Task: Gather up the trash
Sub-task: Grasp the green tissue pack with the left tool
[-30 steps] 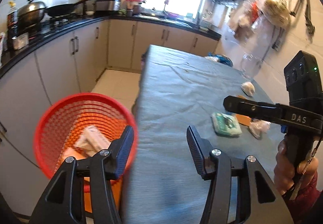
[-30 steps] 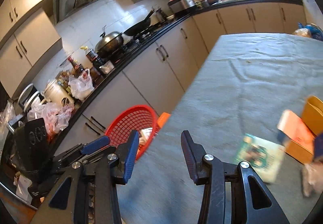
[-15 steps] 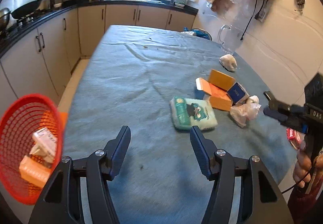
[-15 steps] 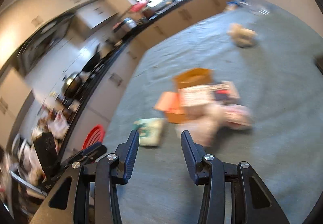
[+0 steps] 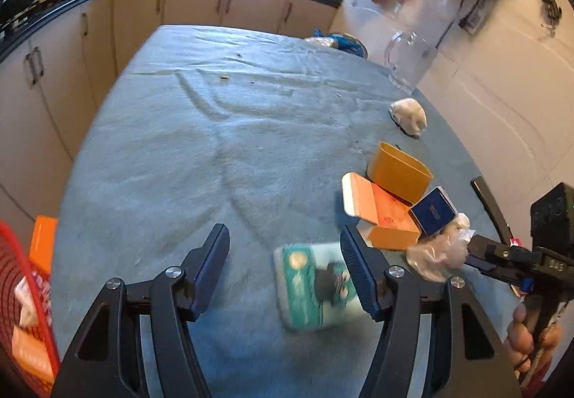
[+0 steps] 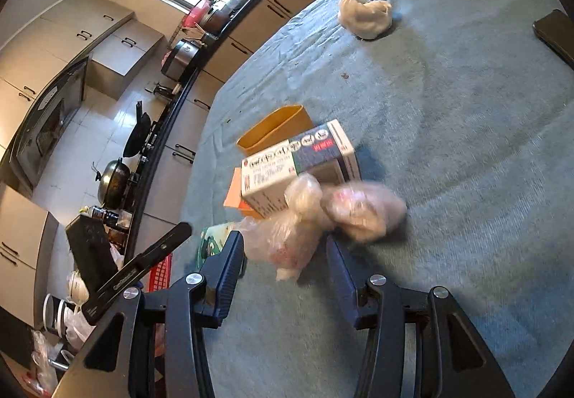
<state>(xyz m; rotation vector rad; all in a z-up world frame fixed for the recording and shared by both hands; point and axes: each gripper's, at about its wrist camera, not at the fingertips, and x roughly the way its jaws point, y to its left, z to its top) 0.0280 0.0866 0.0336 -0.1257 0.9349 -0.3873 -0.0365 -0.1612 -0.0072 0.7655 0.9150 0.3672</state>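
On the blue-grey tablecloth (image 5: pixel 215 147) lies a green tissue pack (image 5: pixel 312 287), just inside the right finger of my left gripper (image 5: pixel 283 251), whose jaws stand open and do not touch it. To its right is a pile: an open orange box (image 5: pixel 398 172), a flat orange box (image 5: pixel 384 215), a blue-and-white carton (image 6: pixel 297 161) and a crumpled clear plastic bag (image 6: pixel 287 240). The bag's lower end reaches in between the fingers of my right gripper (image 6: pixel 285 249), whose jaws are opening, pads off it. The red trash basket (image 5: pixel 21 290) hangs at the left edge.
A white crumpled wad (image 5: pixel 409 114) lies further back on the table, with a glass jug (image 5: pixel 405 64) behind it. A dark phone (image 6: pixel 554 36) rests at the table's right side. Kitchen cabinets and a counter run along the left and far walls.
Both grippers swung away from the red basket toward the trash pile and dropped closer to the table. The right one rolled. Both pairs of jaws stand a little wider.
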